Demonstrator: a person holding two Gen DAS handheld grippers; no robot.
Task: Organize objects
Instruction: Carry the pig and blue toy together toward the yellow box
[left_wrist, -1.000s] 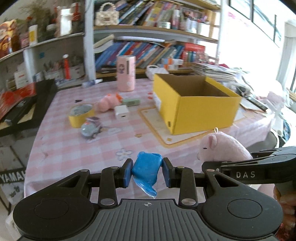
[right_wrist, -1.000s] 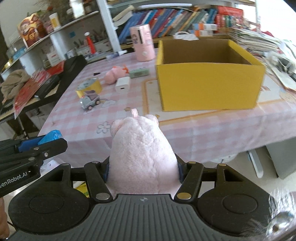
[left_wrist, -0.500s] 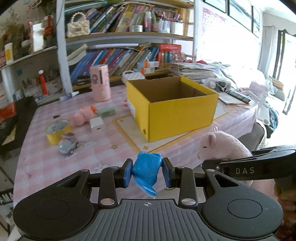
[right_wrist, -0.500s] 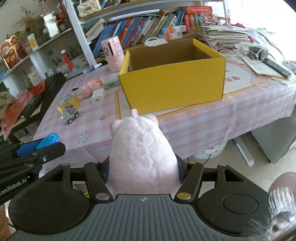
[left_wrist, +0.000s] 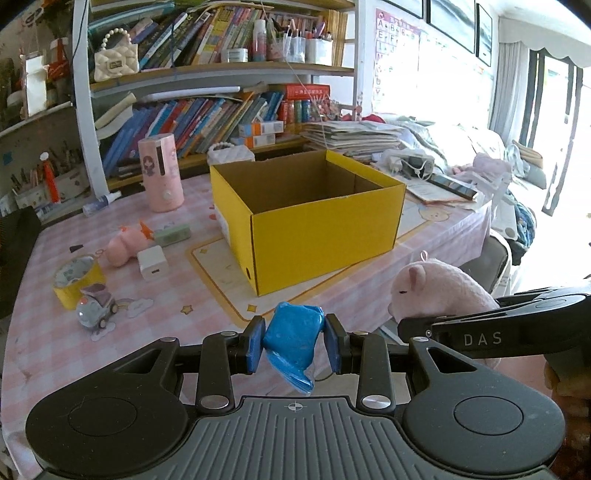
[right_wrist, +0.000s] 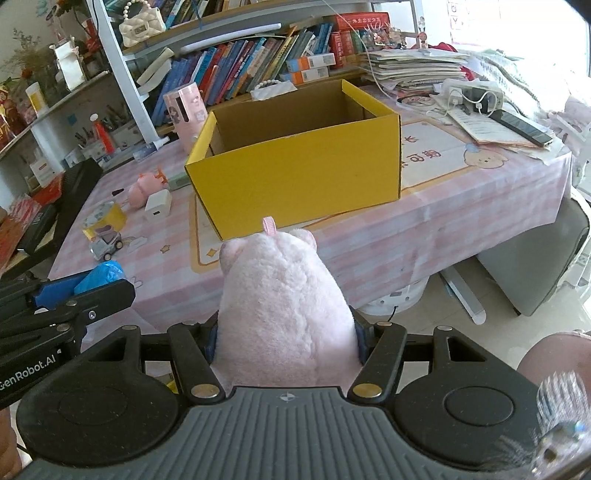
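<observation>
Plainly, "DAS" reads on the right gripper (left_wrist: 402, 325) and "GenRobot.AI" on the left gripper (left_wrist: 294, 345). The left is clamped on a crinkled blue plastic packet (left_wrist: 293, 332); the right squeezes a fuzzy pink plush pig (right_wrist: 284, 314). The open yellow cardboard box (left_wrist: 314, 221), at 12 o'clock, looms closer than half a second ago.

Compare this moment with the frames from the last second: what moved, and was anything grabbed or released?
Both grippers rose and swung rightward around the yellow box, so its open inside now shows more. Nothing was grabbed or released: the left gripper still clamps the blue packet, the right gripper still clamps the pink plush pig. The tape roll, toy car and charger lie where they were.
</observation>
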